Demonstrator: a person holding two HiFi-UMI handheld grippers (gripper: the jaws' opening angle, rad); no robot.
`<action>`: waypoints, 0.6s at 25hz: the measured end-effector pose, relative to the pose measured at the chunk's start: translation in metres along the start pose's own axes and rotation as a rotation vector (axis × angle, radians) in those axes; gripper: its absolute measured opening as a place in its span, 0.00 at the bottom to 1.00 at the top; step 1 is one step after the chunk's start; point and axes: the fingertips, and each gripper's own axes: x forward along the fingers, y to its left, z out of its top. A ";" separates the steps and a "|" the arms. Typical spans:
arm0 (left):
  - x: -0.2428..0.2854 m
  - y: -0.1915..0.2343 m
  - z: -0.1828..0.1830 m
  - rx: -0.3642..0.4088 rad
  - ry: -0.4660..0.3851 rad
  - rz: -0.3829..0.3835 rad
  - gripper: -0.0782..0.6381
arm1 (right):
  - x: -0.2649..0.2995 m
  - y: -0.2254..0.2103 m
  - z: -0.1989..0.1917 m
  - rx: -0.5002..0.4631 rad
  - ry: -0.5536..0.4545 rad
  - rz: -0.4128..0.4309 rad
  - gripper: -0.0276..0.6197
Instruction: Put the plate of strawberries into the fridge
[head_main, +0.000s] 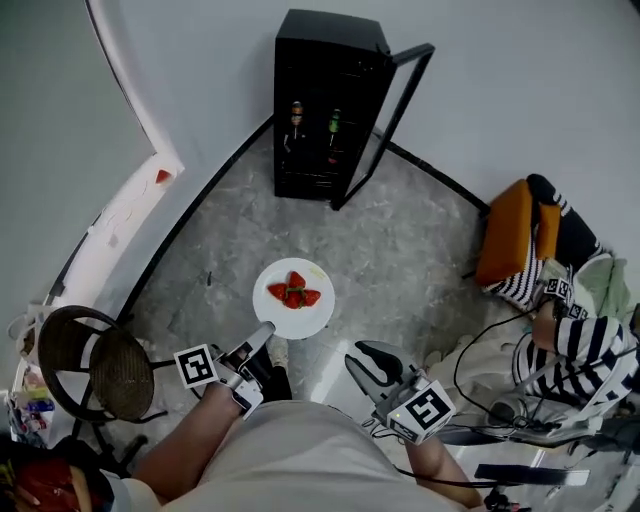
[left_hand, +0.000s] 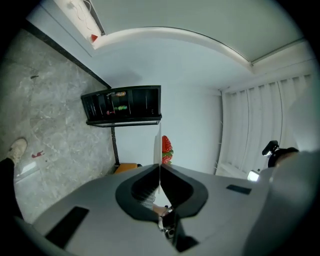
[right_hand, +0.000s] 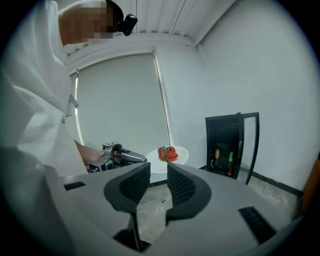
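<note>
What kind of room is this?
Probably a plain, nearly bare indoor room, not a real kitchen: a small black fridge stands alone on a grey stone-look floor, against white walls.

My left claw (head_main: 268, 330) pinches the white plate (head_main: 312, 318) level by its rim, red strawberries (head_main: 294, 292) beyond; black fridge (head_main: 325, 70) stands open ahead.

Grey stone-look floor (head_main: 410, 250), white walls (head_main: 530, 90). Round dark chair (head_main: 95, 365) btm left, orange cushion (head_main: 505, 232) rt. Pale blind (right_hand: 120, 100) over window.
</note>
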 end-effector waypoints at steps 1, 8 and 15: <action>0.010 0.001 0.015 0.006 0.012 -0.009 0.13 | 0.011 -0.009 0.007 -0.012 0.001 -0.014 0.20; 0.067 0.015 0.101 0.044 0.097 -0.033 0.13 | 0.078 -0.058 0.035 -0.034 -0.020 -0.085 0.20; 0.120 0.034 0.155 0.042 0.060 -0.031 0.13 | 0.112 -0.111 0.043 -0.037 -0.022 -0.075 0.20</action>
